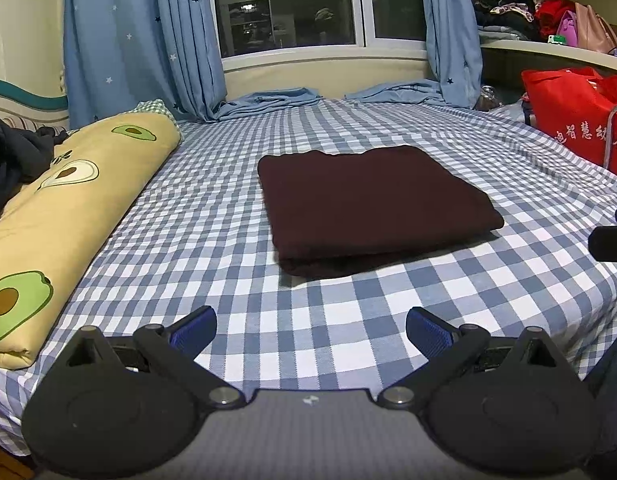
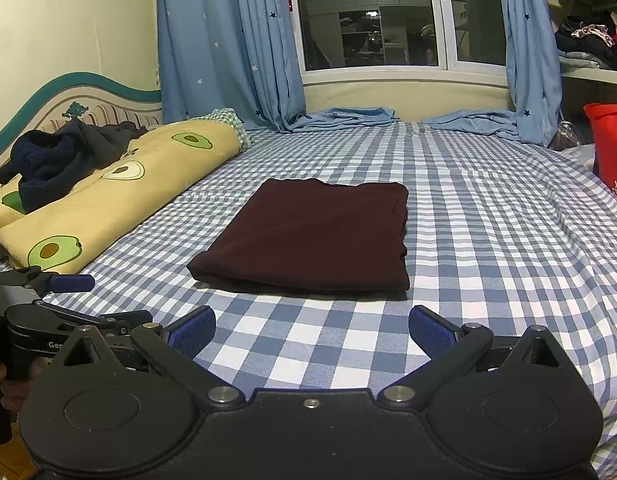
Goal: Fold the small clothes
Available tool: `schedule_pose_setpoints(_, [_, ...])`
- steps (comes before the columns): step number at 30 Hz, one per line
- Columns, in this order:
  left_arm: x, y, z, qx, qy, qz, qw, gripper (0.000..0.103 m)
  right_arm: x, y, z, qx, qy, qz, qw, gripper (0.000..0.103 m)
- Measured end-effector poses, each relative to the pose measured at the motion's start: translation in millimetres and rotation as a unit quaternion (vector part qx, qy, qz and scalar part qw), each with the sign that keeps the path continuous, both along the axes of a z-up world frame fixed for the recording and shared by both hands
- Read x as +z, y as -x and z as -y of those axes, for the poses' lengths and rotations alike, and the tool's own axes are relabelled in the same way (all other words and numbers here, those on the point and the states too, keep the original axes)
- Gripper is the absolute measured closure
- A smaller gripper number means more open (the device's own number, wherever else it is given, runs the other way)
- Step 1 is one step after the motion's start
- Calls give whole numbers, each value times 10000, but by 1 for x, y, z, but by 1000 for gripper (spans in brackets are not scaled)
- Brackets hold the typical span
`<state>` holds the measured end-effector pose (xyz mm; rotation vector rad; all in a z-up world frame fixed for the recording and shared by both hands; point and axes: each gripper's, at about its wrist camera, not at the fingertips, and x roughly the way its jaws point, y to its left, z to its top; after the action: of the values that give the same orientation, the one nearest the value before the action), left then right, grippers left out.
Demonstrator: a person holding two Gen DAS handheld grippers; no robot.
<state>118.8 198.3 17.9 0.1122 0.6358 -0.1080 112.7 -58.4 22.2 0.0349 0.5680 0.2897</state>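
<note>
Jaws wide on both grippers (empty), folded maroon cloth [image 1: 372,204] ahead, avocado quilt [image 1: 68,216] left.

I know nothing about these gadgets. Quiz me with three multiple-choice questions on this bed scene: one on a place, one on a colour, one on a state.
1. The crumpled navy garment lies
A on the yellow avocado-print quilt
B on the windowsill
C on the red bag

2. The folded cloth mid-bed is
A green
B dark maroon
C white

3. The right gripper and left gripper are
A both shut
B holding cloth
C both open, empty

Answers: 1 A, it sits atop the quilt; 2 B, deep brownish red; 3 C, checked sheet shows between the fingers.
</note>
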Motion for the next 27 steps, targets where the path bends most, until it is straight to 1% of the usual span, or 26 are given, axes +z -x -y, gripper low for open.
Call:
schedule_pose_setpoints(12, [-4,-9,-3,6,-17,-66,10000,1,-3,-1,2,-105,48,18,9999,0])
schedule_pose_setpoints(27, [-4,-10,-7,19,106,-101,9999,1,-4,-1,2,-104,39,16,9999,1])
